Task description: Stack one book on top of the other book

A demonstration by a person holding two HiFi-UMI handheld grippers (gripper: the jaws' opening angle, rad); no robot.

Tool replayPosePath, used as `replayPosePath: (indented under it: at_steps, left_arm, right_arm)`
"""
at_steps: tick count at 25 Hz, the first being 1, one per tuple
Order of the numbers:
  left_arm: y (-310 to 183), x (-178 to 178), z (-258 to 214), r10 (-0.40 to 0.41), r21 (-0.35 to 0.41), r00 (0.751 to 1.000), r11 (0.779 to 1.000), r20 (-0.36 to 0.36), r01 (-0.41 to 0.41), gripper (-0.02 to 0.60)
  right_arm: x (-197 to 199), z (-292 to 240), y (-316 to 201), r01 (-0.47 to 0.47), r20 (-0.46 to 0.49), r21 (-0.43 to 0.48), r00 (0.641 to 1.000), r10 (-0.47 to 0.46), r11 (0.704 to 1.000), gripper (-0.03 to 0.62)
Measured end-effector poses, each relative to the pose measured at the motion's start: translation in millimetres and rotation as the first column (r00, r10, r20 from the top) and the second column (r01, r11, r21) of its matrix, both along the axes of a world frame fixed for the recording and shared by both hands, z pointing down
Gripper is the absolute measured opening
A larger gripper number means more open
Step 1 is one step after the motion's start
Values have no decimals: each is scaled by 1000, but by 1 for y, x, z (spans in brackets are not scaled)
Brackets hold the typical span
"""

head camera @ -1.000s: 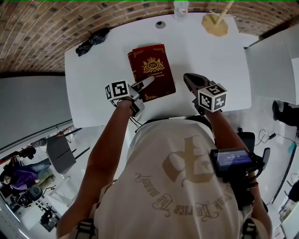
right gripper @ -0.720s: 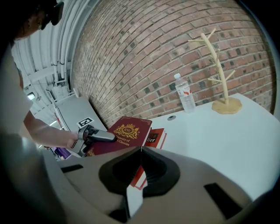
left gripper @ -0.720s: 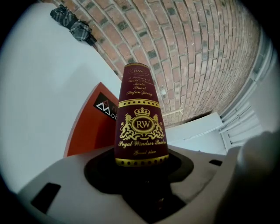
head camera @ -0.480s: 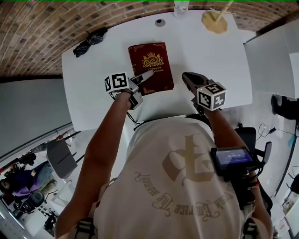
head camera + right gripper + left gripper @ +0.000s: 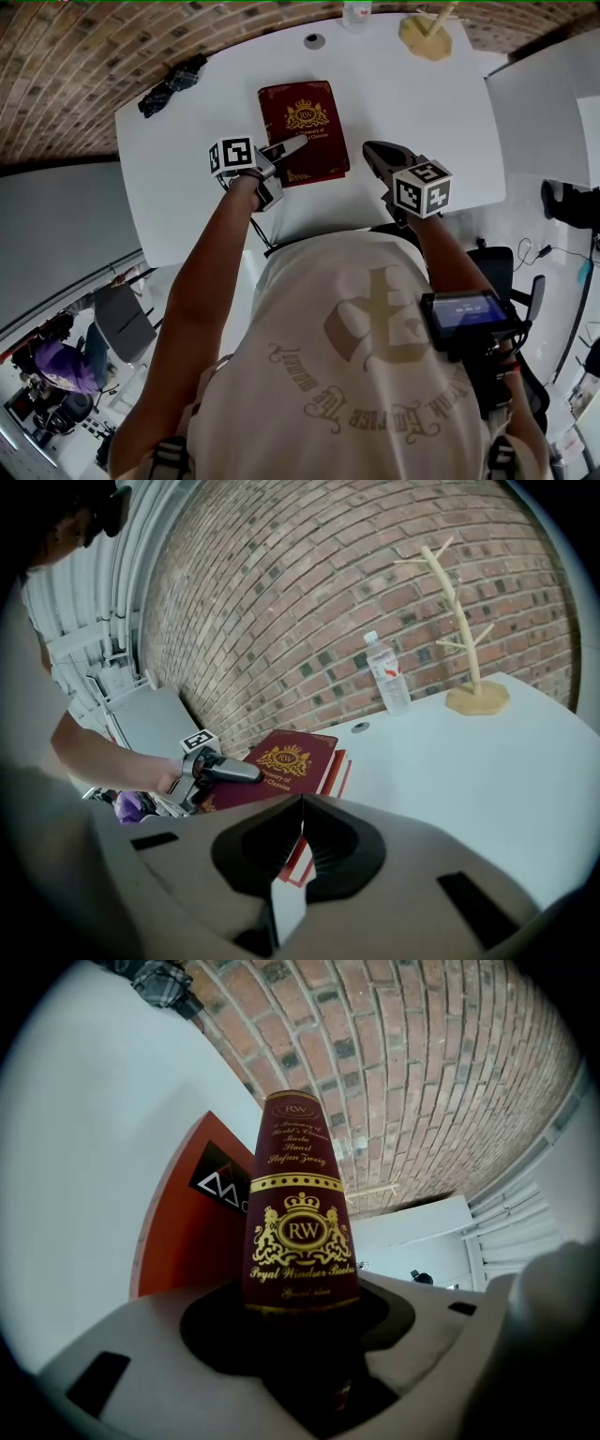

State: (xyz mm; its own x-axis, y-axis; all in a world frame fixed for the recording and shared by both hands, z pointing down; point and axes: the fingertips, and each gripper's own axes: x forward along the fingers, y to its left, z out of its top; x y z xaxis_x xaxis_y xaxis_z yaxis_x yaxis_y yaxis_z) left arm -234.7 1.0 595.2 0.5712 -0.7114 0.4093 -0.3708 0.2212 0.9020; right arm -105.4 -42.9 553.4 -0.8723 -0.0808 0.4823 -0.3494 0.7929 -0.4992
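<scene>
Jaws of left gripper clamp gilt-crested maroon book over flat orange book; right gripper jaws meet.

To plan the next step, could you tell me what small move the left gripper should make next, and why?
Probably open the left gripper and let go: its jaws hold the maroon book by its near corner, and that book already seems to lie on the orange book.

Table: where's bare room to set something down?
Free: right of the maroon book to the table edge, short of the wooden stand; left of the book, nearer than the black cloth. Crowded: far edge, water bottle and stand.
</scene>
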Motion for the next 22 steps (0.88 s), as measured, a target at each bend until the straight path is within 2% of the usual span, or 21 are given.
replayPosePath:
  at_steps: [9, 16, 22]
  left_arm:
    - [7, -4, 11, -3, -67, 998, 998, 69, 8, 253]
    - [17, -17, 20, 21, -156, 979, 988, 205, 11, 323]
    - [20, -21, 22, 19, -177, 966, 984, 258, 28, 342]
  right_arm:
    - [-1, 2, 2, -6, 3, -17, 1000, 6, 1000, 21]
    - [-1, 6, 5, -13, 7, -34, 1000, 13, 999, 21]
    - [1, 8, 6, -9, 1, -35, 1000, 9, 999, 21]
